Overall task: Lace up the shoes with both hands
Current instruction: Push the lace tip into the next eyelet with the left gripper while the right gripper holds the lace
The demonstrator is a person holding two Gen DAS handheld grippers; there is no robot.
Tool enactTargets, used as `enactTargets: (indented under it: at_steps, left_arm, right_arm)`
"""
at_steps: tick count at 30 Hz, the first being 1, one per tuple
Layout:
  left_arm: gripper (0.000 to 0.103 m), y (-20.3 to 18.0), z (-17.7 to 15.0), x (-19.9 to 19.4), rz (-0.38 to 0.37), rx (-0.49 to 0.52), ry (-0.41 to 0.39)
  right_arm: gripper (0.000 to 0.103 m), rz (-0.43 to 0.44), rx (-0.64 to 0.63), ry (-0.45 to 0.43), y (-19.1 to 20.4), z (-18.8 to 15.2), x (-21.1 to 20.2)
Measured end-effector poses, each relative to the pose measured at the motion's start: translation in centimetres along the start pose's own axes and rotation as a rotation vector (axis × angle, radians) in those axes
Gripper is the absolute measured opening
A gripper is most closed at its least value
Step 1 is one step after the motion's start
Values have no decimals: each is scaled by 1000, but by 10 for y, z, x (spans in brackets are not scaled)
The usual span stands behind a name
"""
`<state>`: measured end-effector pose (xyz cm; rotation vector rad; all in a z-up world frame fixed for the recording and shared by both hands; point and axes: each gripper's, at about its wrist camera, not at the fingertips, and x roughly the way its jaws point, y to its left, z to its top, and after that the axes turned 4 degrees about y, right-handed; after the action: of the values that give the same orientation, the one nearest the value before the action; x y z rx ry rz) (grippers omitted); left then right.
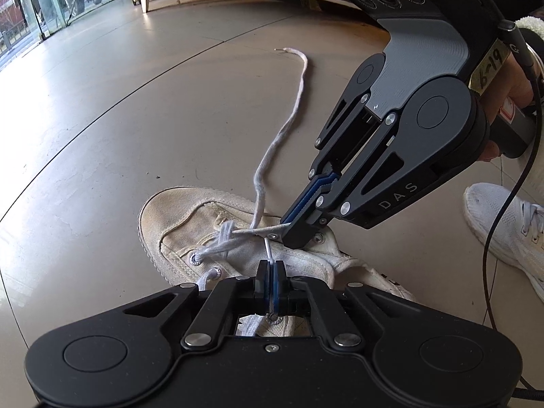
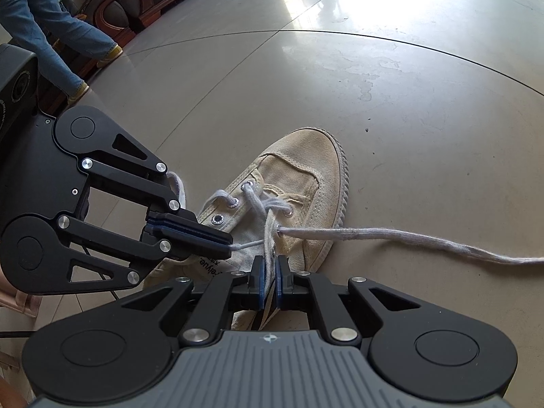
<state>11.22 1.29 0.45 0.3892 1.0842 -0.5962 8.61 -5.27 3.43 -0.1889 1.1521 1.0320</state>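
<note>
shoe (image 2: pixel 292 183) on floor (image 2: pixel 408 102); lace (image 2: pixel 408 238) trailing right

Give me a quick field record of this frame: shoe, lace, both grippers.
shoe: cream canvas sneaker lying on tiled floor, partly laced
lace: white lace crossed through the toe-end eyelets
loose end: long tail trailing across the floor
left gripper: shut on the lace's thin tip
right gripper: fingers closed on a lace strand over the shoe
bystander: jeans-clad legs in background
</note>
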Motion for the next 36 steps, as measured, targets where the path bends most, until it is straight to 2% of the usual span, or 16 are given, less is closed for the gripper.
enactTargets:
  at_steps: [15,36]
  left_arm:
    - [0,-5,14,16,-6,42,13]
    - [0,7,25,19,-6,25,8]
  right_arm:
    - [7,-9,-21,2,3,0,0]
    - [7,-30,-69,0,7,0,-2]
